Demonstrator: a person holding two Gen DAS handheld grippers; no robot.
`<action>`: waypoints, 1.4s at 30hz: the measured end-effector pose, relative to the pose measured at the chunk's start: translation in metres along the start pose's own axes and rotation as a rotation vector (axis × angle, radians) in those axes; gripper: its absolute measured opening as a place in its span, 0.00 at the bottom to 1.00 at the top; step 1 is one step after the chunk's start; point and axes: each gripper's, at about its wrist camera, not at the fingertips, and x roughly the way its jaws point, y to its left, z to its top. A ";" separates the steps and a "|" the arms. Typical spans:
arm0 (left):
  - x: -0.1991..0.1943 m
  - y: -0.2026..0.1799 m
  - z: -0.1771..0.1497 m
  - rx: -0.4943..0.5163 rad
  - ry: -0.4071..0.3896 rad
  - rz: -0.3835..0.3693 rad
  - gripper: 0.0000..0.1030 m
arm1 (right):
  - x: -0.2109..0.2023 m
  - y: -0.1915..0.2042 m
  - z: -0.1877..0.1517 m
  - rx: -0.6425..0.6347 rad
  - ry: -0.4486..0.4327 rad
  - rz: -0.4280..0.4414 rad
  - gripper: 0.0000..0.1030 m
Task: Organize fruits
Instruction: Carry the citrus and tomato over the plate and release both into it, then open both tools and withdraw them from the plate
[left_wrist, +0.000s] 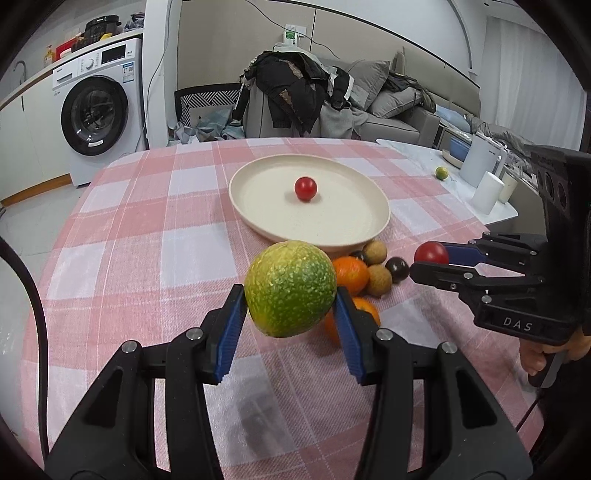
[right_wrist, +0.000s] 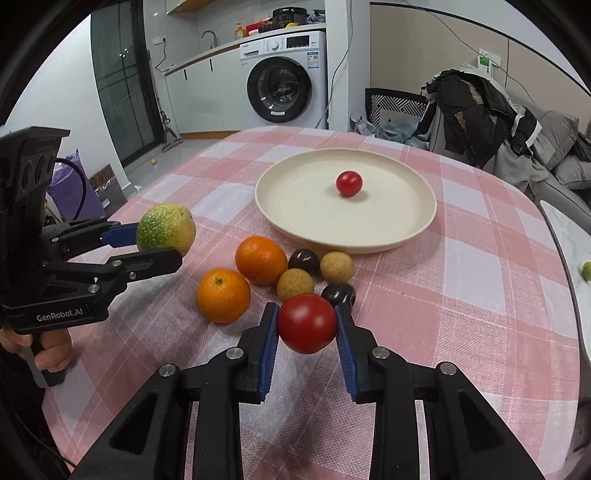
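The left gripper (left_wrist: 290, 314) pinches a mottled green citrus (left_wrist: 290, 288) between its blue pads, lifted clear of the checked tabletop (left_wrist: 129, 240), presumably so it can travel over the loose fruit to the plate. The right gripper (right_wrist: 306, 332) likewise clamps a red tomato (right_wrist: 306, 323) above the cloth. Both loads point toward the cream plate (right_wrist: 424, 218), which sits toward the far edge of the tabletop and already holds one small red tomato (right_wrist: 348, 183) near its centre; that looks like the collecting spot.

Between the grippers and the plate's near rim lies the unsorted cluster. The right wrist view lays it out plainly: two oranges (right_wrist: 224, 295), two tan longan-like fruits (right_wrist: 337, 266) and two dark round fruits (right_wrist: 303, 261), touching or just beside one another. In the left wrist view the green citrus hides much of that cluster, but this view alone shows a small green fruit (left_wrist: 441, 172) on the white side surface beyond the tabletop's right edge.
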 end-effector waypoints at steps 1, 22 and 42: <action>0.002 -0.001 0.004 0.001 -0.003 0.002 0.44 | -0.001 -0.002 0.003 0.008 -0.009 -0.001 0.30; 0.073 -0.014 0.069 0.020 -0.001 0.005 0.44 | 0.033 -0.049 0.057 0.144 -0.050 -0.028 0.30; 0.073 -0.015 0.064 0.043 -0.053 0.080 0.78 | 0.044 -0.053 0.058 0.156 -0.061 -0.044 0.35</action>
